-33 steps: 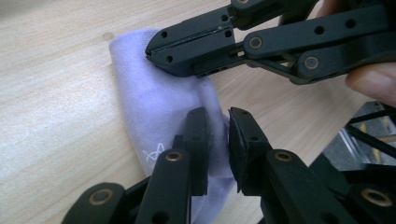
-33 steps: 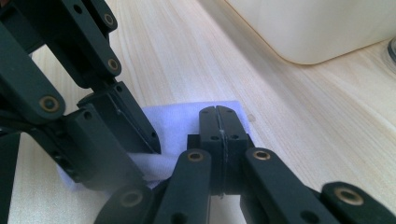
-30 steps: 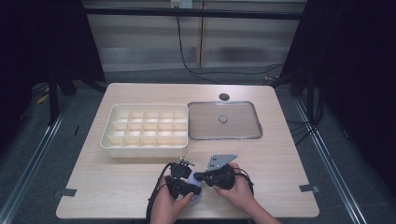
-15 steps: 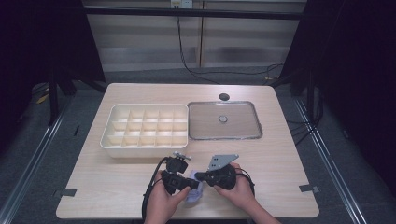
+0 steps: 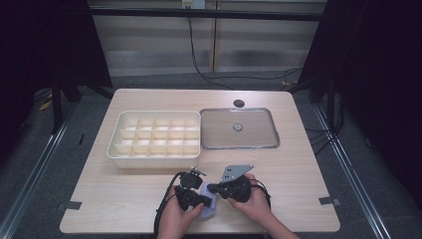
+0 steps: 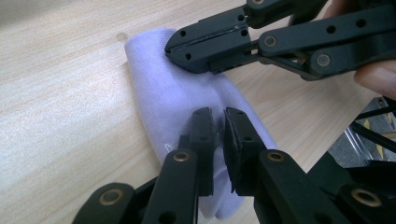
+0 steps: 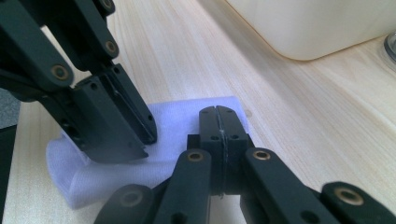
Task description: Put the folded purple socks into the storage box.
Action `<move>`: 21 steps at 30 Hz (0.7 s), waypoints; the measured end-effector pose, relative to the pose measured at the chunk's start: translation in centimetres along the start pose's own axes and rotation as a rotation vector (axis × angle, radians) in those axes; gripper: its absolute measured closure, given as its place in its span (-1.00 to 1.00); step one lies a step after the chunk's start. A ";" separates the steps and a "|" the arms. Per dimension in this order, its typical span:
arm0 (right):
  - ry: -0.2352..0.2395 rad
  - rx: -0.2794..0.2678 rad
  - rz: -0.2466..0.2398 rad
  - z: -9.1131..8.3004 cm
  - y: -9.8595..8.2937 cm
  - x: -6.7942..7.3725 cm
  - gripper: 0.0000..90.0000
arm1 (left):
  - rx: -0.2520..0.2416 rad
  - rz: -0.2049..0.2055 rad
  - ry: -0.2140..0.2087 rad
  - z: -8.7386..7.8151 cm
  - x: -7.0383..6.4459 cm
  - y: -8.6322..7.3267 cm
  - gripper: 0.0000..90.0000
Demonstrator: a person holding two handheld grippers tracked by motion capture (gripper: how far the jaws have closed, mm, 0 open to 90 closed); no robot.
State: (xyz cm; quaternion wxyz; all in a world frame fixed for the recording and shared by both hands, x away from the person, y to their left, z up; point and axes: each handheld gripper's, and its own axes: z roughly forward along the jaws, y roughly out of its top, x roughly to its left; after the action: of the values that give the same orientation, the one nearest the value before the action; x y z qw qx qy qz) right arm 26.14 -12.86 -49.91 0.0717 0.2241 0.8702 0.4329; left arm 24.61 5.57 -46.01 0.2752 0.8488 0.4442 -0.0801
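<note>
Working at the near edge of the table (image 5: pixel 124 199), we have both grippers on one pale lilac cloth (image 6: pixel 187 102), which lies folded on the wood between our two hands. Our left gripper (image 6: pixel 218 135) has its jaws nearly together, pinching a ridge of the fabric; our right gripper (image 7: pixel 218 122) has its jaws pressed flat together at the cloth's far edge, though we cannot tell whether any fabric is caught between them. To do this fold well, we judge that both pinches should hold the layers firmly and move together, keeping the edges aligned so the cloth does not bunch or slip. Farther off we count one cream organiser tray (image 5: pixel 154 137) divided into many small compartments, one clear flat lid (image 5: pixel 239 128) just beside it, and one small dark round spot (image 5: pixel 239 103) beyond.
</note>
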 end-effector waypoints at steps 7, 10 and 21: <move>0.001 0.001 -0.005 0.0 0.0 0.0 1.00 | 0.004 0.000 0.000 0.2 -0.1 -0.6 0.84; -0.006 0.004 -0.012 0.0 0.1 0.2 1.00 | -0.005 0.006 0.006 0.3 -0.1 -0.8 0.86; -0.017 0.004 -0.011 -0.2 -0.1 0.3 1.00 | -0.007 0.019 0.054 0.1 0.2 -0.9 0.98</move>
State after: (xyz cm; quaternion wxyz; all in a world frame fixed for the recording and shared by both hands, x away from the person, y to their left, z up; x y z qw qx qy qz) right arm 25.82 -12.89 -49.84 0.0810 0.2232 0.8716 0.4289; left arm 23.99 6.01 -46.55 0.2667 0.8539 0.4438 -0.0531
